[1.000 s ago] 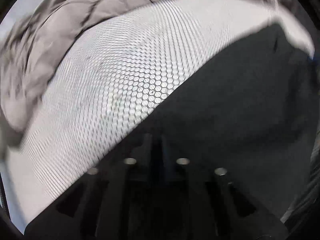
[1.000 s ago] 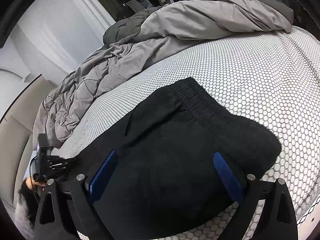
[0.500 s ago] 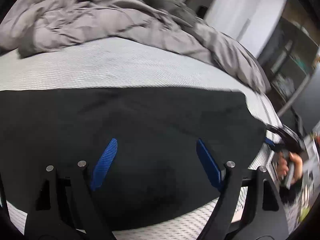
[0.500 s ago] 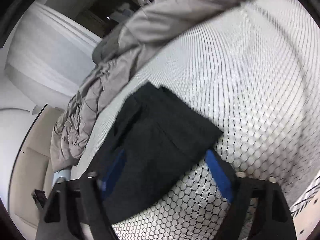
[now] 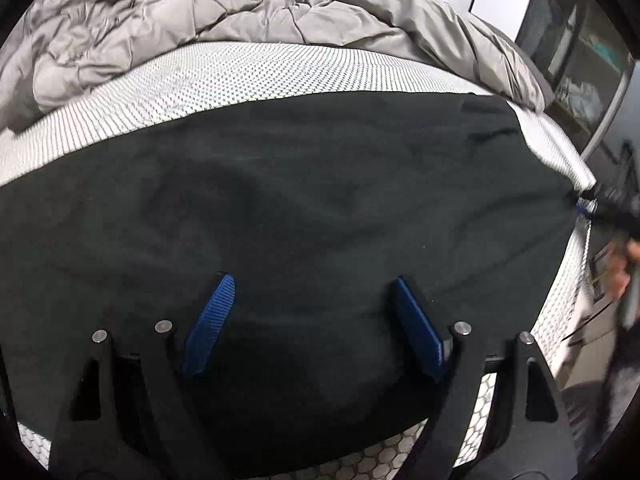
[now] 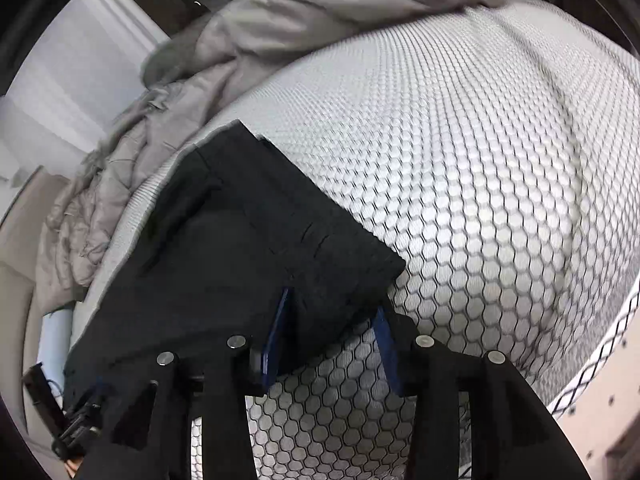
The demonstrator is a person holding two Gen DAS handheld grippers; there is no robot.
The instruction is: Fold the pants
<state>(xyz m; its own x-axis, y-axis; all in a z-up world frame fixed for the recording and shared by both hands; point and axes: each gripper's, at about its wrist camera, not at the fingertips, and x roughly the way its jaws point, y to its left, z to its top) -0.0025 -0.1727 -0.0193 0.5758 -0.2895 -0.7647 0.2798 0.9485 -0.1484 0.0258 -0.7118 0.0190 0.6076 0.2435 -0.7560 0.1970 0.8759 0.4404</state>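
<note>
Both views are evenly and softly lit, with no hard shadows or glare. Strong fisheye bending and dark vignetted corners are seen at the edges. The black pants (image 5: 304,200) are rendered almost without detail. Motion blur is seen on the right gripper (image 5: 588,204) at the left view's edge

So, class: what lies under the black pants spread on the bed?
The black pants lie on a white hexagon-patterned mattress, visible around their edges. Whatever lies beneath the fabric itself is covered.

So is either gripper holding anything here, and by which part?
Left gripper open over the black pants, holding nothing. Right gripper closing around their corner, not yet clamped.
</note>
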